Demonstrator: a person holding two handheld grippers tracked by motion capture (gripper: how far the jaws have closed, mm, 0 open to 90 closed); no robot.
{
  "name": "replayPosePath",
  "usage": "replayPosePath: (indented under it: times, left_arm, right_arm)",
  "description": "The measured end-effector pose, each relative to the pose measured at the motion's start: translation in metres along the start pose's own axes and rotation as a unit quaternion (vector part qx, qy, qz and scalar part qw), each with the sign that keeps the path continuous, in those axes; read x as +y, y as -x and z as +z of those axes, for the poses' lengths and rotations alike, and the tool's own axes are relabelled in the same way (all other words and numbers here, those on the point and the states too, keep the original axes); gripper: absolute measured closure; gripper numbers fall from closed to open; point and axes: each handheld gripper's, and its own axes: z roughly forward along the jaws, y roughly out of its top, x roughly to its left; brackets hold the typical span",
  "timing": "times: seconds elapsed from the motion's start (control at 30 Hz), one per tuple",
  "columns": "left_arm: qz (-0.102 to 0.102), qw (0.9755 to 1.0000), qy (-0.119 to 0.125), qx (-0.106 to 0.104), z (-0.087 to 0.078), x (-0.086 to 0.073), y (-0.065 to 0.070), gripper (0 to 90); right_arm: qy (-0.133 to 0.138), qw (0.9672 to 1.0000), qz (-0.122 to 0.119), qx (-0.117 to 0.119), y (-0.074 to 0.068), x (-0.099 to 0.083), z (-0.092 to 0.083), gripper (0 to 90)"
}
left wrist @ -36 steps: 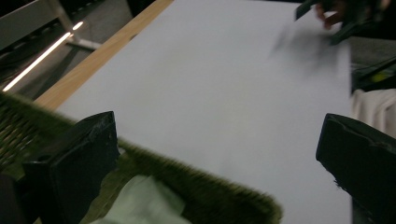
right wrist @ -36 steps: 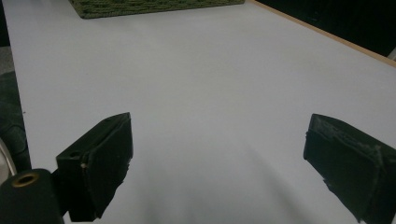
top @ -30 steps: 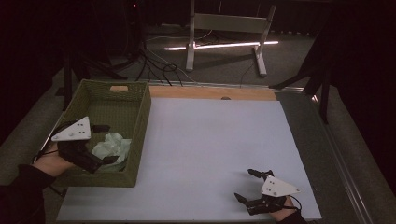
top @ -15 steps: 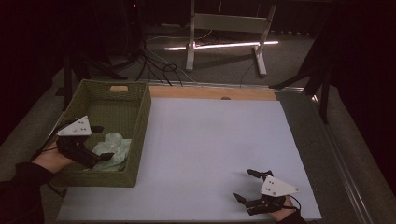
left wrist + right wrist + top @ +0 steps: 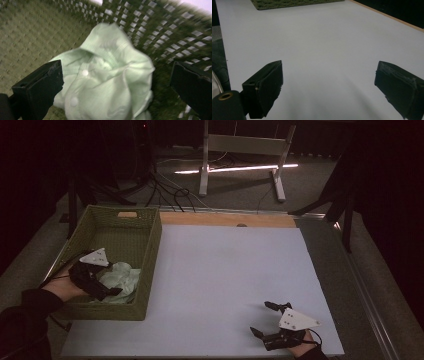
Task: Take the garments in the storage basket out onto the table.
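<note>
**Left gripper open over the crumpled shirt in the basket**

The pale green shirt [image 5: 105, 80] lies bunched in the near part of the green woven basket [image 5: 150, 250], close to its right wall. It is crumpled into a rounded heap, so you cannot read a clear long axis; in the left gripper view a button strip with two white buttons runs up the middle of the heap, and a folded peak rises toward the basket's lattice wall.

Your left gripper [image 5: 107, 290] reaches into the basket from its near left side, angled toward the shirt. Its jaws stand wide apart, one on each side of the heap, and whether they touch the cloth is hard to tell.

Your right gripper [image 5: 266, 319] rests low over the white table sheet [image 5: 225, 270] at the near right corner, well apart from the basket, with its jaws spread wide and nothing between them.
</note>
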Motion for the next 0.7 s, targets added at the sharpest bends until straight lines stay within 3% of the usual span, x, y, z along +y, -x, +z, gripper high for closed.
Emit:
replayPosePath:
  times: [0.23, 0.43, 0.7]
  left_arm:
    - [-0.007, 0.9988, -0.049, 0.006, 0.014, 0.001, -0.006, 0.1]
    - [-0.015, 0.9974, -0.070, 0.007, 0.023, -0.001, -0.009, 0.1]
    - [-0.031, 0.9943, -0.102, -0.007, 0.032, -0.003, -0.010, 1.2]
  right_arm:
    - [-0.001, 1.0000, 0.001, -0.001, 0.000, 0.000, 0.000, 8.2]
    - [0.001, 1.0000, 0.007, -0.002, 0.000, -0.001, -0.001, 8.2]
    - [0.001, 1.0000, 0.004, -0.002, 0.000, 0.000, -0.001, 8.2]
